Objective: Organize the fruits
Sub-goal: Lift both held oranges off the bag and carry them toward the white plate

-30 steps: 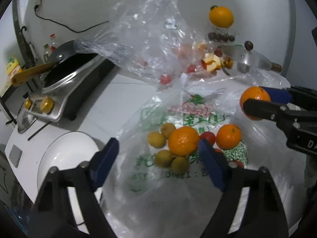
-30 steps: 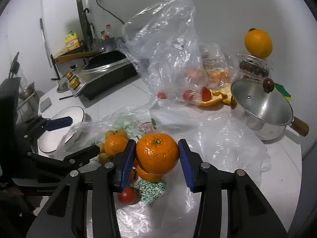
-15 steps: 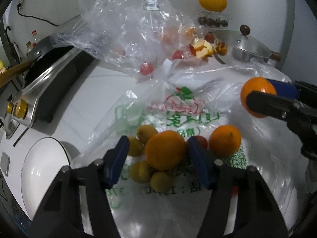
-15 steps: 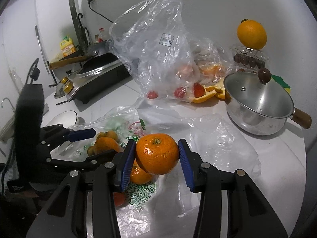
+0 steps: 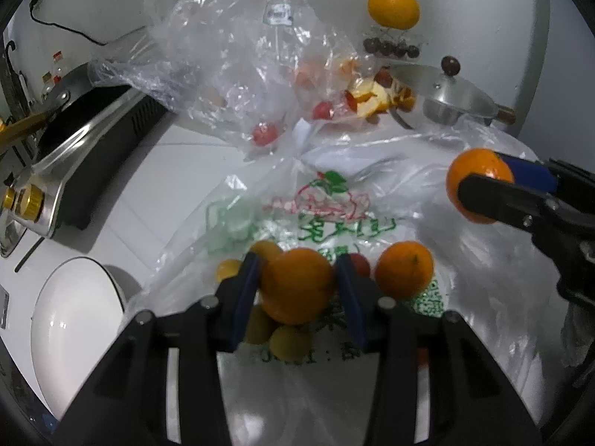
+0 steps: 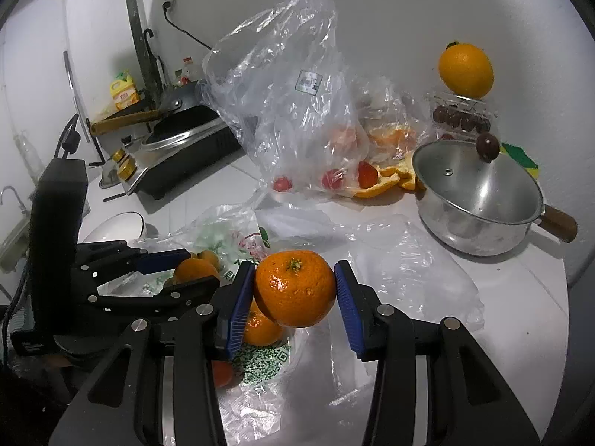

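My left gripper (image 5: 297,286) is shut on an orange (image 5: 297,284) among fruit lying on a printed plastic bag (image 5: 334,208). Another orange (image 5: 404,269) and small yellow fruits (image 5: 228,268) lie beside it. My right gripper (image 6: 295,290) is shut on a second orange (image 6: 295,288) and holds it above the bag; it shows at the right of the left wrist view (image 5: 479,189). The left gripper appears in the right wrist view (image 6: 186,267) at the left, low over the fruit pile.
A white bowl (image 5: 74,327) sits at the left. A clear bag with tomatoes (image 6: 293,119) stands behind. A steel pot with lid (image 6: 476,193) is at the right. An induction cooker with a pan (image 6: 186,137) is at the far left. An orange on a box (image 6: 465,70) is at the wall.
My left gripper moved down to the fruit pile and closed its fingers on an orange. My right gripper kept its orange and stayed about level.
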`<act>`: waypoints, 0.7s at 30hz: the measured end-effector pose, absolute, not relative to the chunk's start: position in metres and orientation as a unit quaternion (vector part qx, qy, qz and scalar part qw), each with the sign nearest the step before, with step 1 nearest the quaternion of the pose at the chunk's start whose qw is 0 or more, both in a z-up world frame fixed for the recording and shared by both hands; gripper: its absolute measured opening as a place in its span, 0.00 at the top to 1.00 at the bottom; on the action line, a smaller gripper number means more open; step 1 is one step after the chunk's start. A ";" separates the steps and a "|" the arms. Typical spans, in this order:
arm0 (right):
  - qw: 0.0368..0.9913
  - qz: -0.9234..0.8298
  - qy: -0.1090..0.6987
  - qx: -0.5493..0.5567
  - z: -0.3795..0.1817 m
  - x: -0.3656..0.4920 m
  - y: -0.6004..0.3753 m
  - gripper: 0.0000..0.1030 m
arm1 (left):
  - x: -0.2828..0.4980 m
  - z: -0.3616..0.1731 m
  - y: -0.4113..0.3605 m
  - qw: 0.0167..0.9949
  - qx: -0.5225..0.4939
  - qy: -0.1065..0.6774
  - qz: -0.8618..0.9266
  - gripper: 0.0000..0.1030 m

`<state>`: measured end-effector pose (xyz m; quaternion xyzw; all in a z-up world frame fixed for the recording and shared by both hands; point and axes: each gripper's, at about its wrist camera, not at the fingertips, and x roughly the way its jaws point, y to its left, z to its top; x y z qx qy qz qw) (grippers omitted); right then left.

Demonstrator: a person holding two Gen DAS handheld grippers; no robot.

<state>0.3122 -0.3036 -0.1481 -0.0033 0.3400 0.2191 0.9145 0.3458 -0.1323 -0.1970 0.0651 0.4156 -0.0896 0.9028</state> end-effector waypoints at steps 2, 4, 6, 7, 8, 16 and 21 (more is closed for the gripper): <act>0.916 0.218 0.337 -0.005 -0.145 0.309 -0.303 0.55 | 0.342 -0.192 -0.132 0.905 0.065 0.410 -0.091 0.58; 0.917 0.217 0.333 -0.007 -0.141 0.305 -0.303 0.55 | 0.337 -0.186 -0.131 0.907 0.064 0.405 -0.092 0.58; 0.919 0.217 0.329 -0.008 -0.136 0.301 -0.302 0.55 | 0.333 -0.181 -0.130 0.909 0.062 0.401 -0.092 0.58; 0.919 0.217 0.328 -0.009 -0.135 0.299 -0.302 0.55 | 0.331 -0.178 -0.129 0.911 0.061 0.398 -0.093 0.58; 0.920 0.216 0.326 -0.010 -0.132 0.296 -0.301 0.55 | 0.328 -0.176 -0.129 0.912 0.061 0.395 -0.094 0.58; 0.925 0.215 0.312 -0.016 -0.117 0.279 -0.293 0.55 | 0.308 -0.153 -0.122 0.920 0.059 0.373 -0.102 0.58; 0.928 0.213 0.305 -0.020 -0.109 0.268 -0.287 0.55 | 0.296 -0.142 -0.113 0.925 0.056 0.360 -0.105 0.58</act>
